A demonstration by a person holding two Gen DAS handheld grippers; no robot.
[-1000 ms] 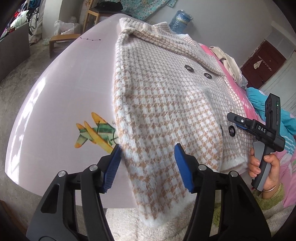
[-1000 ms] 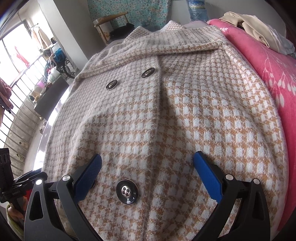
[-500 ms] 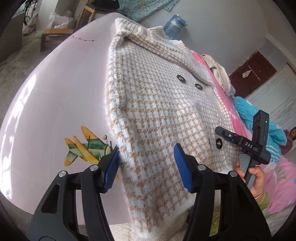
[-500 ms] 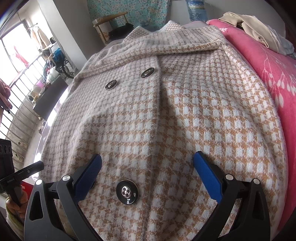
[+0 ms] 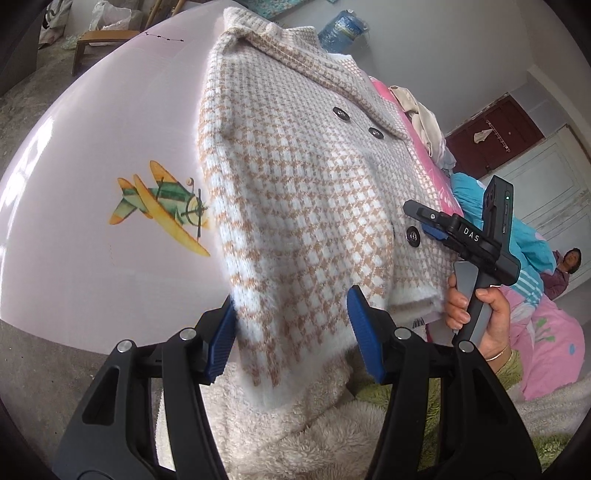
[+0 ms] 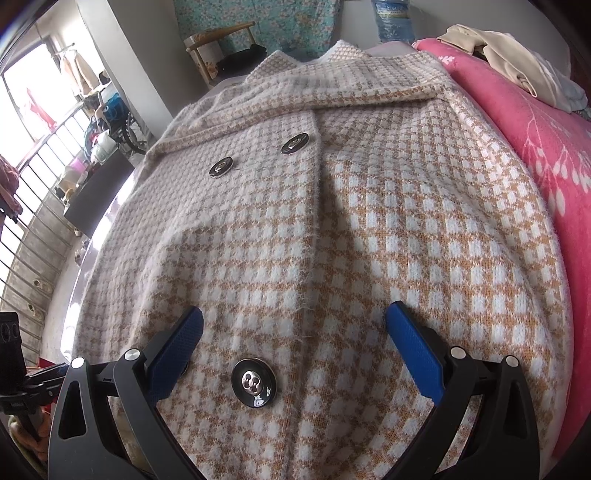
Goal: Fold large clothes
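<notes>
A tan-and-white houndstooth coat (image 5: 295, 192) with dark metal buttons lies front up on a pale pink sheet (image 5: 92, 258) printed with an airplane. Its lower left corner hangs over the bed edge. My left gripper (image 5: 291, 332) is open there, with the hanging cloth between its blue pads, which do not press on it. My right gripper (image 6: 295, 339) is open just above the coat's lower front, with a large button (image 6: 253, 383) near its left finger. In the left wrist view a hand holds the right gripper (image 5: 436, 225) over the coat's right hem.
A bright pink floral blanket (image 6: 535, 147) borders the coat's right side, with a pile of beige clothes (image 6: 498, 55) on it. A fluffy white cover (image 5: 295, 435) lies below the bed edge. A person (image 5: 569, 266) sits at far right. A chair (image 6: 218, 40) and a water jug (image 5: 341, 31) stand beyond the bed.
The left gripper has shifted and turned, so the airplane print and the coat sit higher and further left in its view. The right gripper's view is unchanged.
</notes>
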